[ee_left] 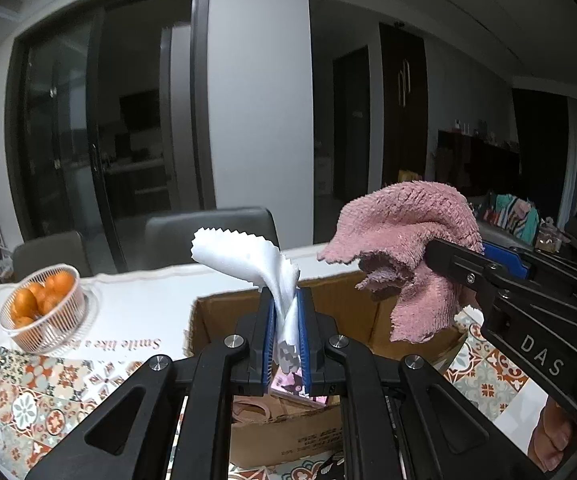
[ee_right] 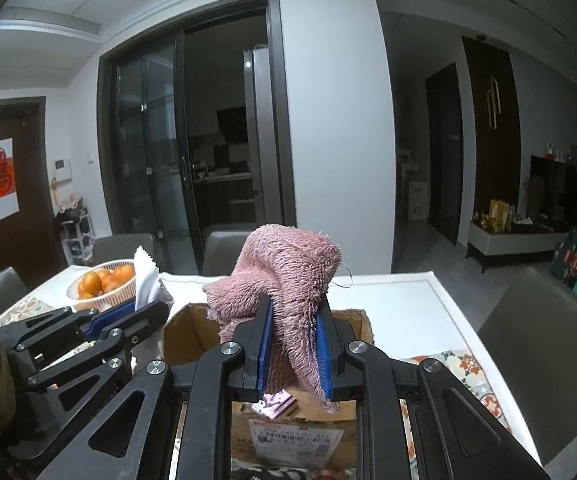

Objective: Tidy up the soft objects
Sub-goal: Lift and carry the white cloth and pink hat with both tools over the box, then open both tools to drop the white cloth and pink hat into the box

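Dim indoor light, bright ceiling glare top left, fisheye-bent black corners, dark doorways

The box [ee_left: 328,304] sits on the table [ee_left: 136,304] — fruit basket [ee_left: 44,308] to its left, chairs [ee_left: 208,232] behind.

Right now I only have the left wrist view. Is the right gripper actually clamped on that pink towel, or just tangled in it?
Observer: Clamped. The right gripper pinches the pink towel between its blue pads, and the towel's fringe hangs below them.
Operator: What's under it?
Observer: The open cardboard box, with a printed shipping label on its near flap.
Operator: Anything else on that side?
Observer: A grey chair stands at the table's right edge.
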